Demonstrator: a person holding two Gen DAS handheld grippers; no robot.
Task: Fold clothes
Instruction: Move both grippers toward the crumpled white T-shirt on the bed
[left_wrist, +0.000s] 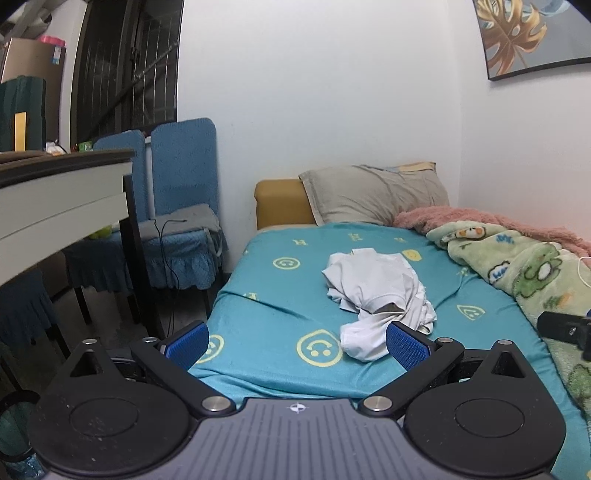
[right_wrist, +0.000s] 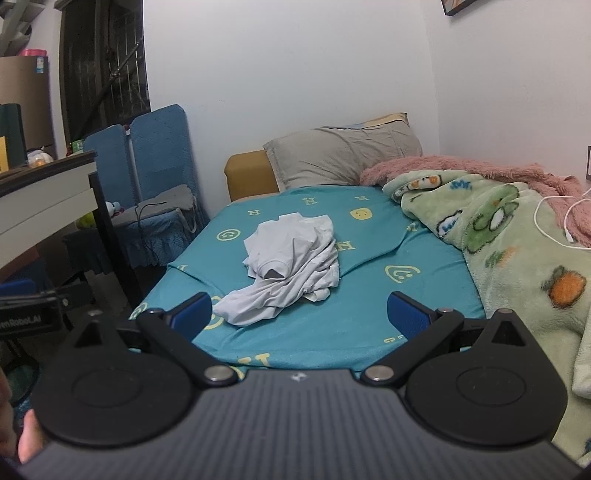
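Left wrist view: a white shirt (left_wrist: 380, 299) lies crumpled mid-bed (left_wrist: 258, 295), its near end just past the pad at 1 o'clock. The left gripper (left_wrist: 297, 345) hangs empty, jaws wide apart. A table (left_wrist: 62, 192) stands at 9 o'clock.

Right wrist view: the shirt (right_wrist: 291, 262) sits at 12 o'clock, one sleeve opening dark. The right gripper (right_wrist: 299, 317) is empty, jaws spread. Only here a white cable (right_wrist: 554, 225) crosses the blanket (right_wrist: 517, 280).

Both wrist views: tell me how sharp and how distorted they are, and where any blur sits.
Left wrist view: strong fisheye bend, the wall picture and desk edges curve; shirt on the bed sharp; dark corners. Right wrist view: same bend; shirt sharp, the hand at the lower left edge soft; flat indoor light, no glare in either.
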